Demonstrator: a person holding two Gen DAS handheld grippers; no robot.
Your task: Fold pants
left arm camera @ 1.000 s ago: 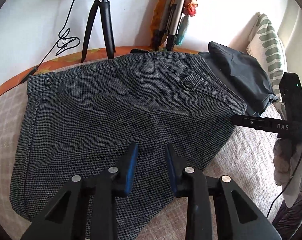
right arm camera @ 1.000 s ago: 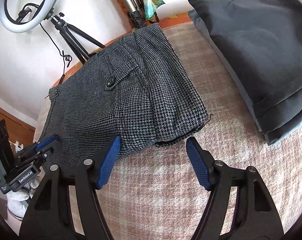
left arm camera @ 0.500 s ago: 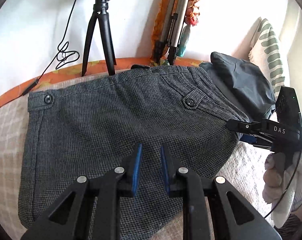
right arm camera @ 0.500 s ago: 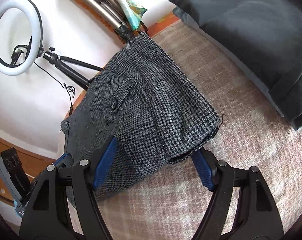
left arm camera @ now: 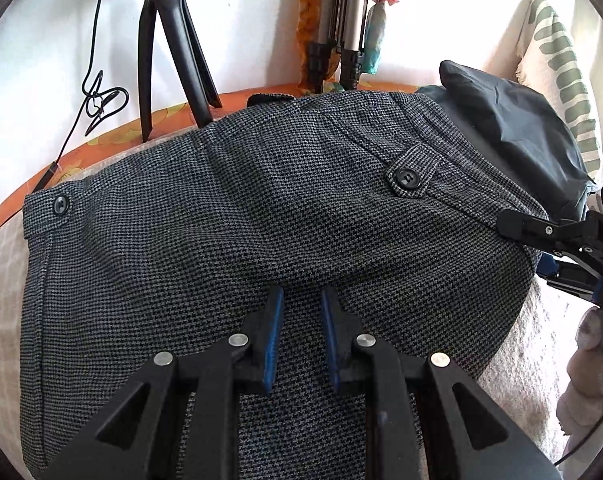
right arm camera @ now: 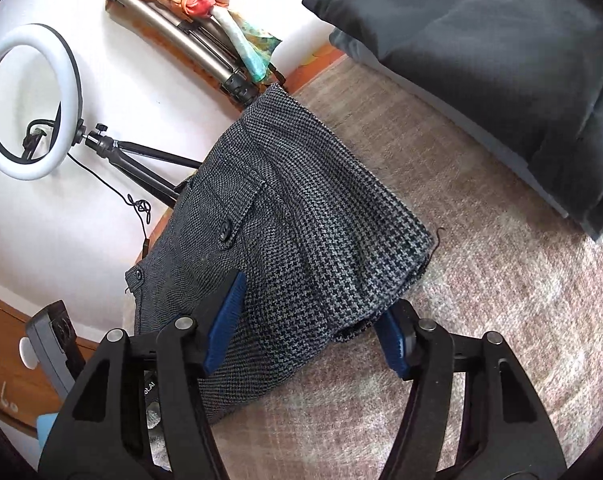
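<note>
The grey houndstooth pants (left arm camera: 229,232) lie folded on the beige checked bed cover; they also show in the right wrist view (right arm camera: 301,232). My left gripper (left arm camera: 300,312) rests over the near middle of the pants, its jaws a narrow gap apart with pants cloth showing between them. My right gripper (right arm camera: 313,320) is open wide, its jaws either side of the folded near corner of the pants. It also shows in the left wrist view (left arm camera: 541,236) at the pants' right edge.
A stack of dark folded clothes (right arm camera: 501,60) lies right of the pants, with a striped pillow (left arm camera: 561,60) behind. A black ring-light tripod (left arm camera: 169,40) and a metal tripod (left arm camera: 345,20) stand by the white wall. The beige bed cover (right arm camera: 481,320) stretches to the right.
My left gripper has narrowed and moved forward over the pants. My right gripper has moved in until its open jaws straddle the folded corner.
</note>
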